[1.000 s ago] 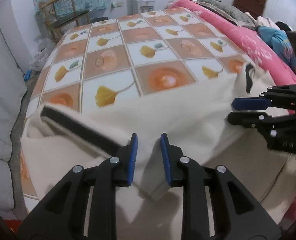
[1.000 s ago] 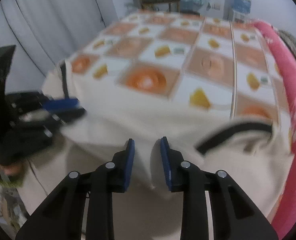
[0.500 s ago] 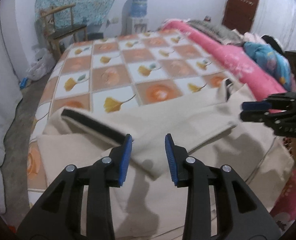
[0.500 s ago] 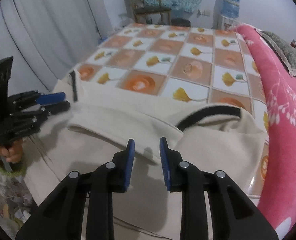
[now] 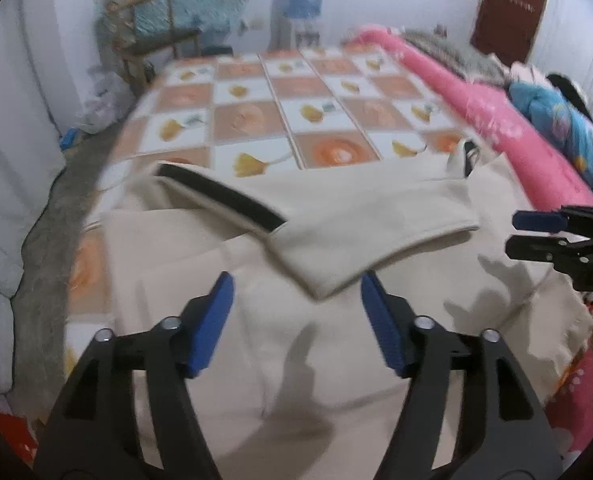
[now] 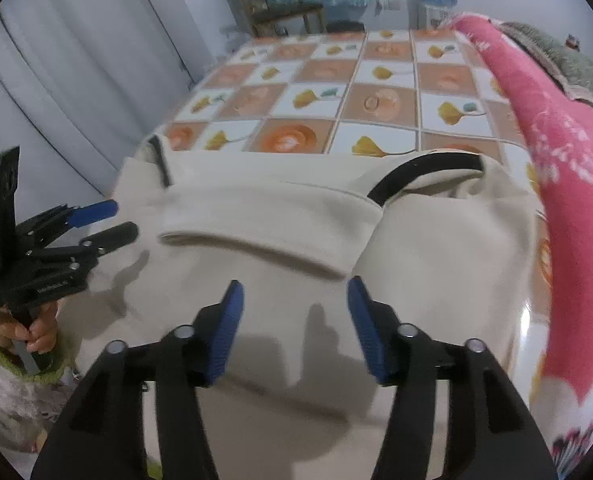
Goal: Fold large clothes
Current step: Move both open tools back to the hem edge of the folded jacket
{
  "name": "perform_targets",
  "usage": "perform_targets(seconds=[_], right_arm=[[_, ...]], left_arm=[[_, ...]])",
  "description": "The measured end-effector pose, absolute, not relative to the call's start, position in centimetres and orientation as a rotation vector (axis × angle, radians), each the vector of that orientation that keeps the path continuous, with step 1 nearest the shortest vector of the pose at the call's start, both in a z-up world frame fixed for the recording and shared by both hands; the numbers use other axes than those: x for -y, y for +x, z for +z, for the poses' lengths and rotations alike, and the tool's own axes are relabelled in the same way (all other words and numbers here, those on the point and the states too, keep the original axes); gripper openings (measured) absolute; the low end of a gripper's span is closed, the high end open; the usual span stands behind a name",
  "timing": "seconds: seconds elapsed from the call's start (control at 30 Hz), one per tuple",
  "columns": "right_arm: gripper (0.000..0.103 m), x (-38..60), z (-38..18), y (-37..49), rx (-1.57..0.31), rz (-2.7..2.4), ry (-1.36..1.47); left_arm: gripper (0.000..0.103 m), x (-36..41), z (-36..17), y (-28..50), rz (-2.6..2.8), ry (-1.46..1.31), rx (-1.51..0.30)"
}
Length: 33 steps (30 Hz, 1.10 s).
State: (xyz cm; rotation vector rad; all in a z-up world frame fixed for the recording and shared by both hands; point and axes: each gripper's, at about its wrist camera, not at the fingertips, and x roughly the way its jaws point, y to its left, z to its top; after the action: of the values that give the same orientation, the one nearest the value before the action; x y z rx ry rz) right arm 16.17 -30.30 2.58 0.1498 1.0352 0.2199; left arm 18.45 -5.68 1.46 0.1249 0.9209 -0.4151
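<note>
A large cream garment with black trim lies on the bed's near end, its upper part folded over toward me. It also shows in the right wrist view with a black cuff band. My left gripper is open and empty just short of the folded corner. My right gripper is open and empty just short of the fold's edge. Each gripper shows in the other's view: the right one at the right, the left one at the left.
The bed has a checked orange-and-white sheet with leaf prints. A pink blanket runs along the right side. A wooden chair and a water dispenser stand at the far wall. White curtains hang at the left.
Both grippers have let go of the cream garment, opened wide and drawn back toward me. The folded part now lies flat on the garment.
</note>
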Motion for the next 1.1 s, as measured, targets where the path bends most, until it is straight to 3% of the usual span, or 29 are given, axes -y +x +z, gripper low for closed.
perform_targets(seconds=[0.13, 0.37, 0.57, 0.7, 0.83, 1.1], right_arm=[[0.076, 29.5, 3.0, 12.0, -1.015, 0.244, 0.162], [0.077, 27.6, -0.6, 6.7, -1.045, 0.257, 0.153], [0.081, 26.9, -3.1, 5.7, -1.072, 0.215, 0.124], [0.085, 26.8, -3.2, 6.1, -1.073, 0.214, 0.129], [0.085, 26.9, -3.1, 6.2, -1.078, 0.212, 0.137], [0.088, 26.5, -3.2, 6.2, -1.078, 0.202, 0.137]], left_arm=[[0.077, 2.1, 2.6, 14.3, -0.373, 0.08, -0.871], [0.079, -4.2, 1.1, 7.1, -0.277, -0.08, -0.862], [0.079, -7.0, -1.4, 5.7, -0.246, -0.161, -0.895], [0.076, -8.3, -2.4, 6.5, -0.234, -0.2, -0.883], [0.061, -9.1, -4.1, 7.8, -0.213, -0.231, -0.93], [0.057, -11.9, -4.5, 8.1, -0.367, -0.441, -0.888]])
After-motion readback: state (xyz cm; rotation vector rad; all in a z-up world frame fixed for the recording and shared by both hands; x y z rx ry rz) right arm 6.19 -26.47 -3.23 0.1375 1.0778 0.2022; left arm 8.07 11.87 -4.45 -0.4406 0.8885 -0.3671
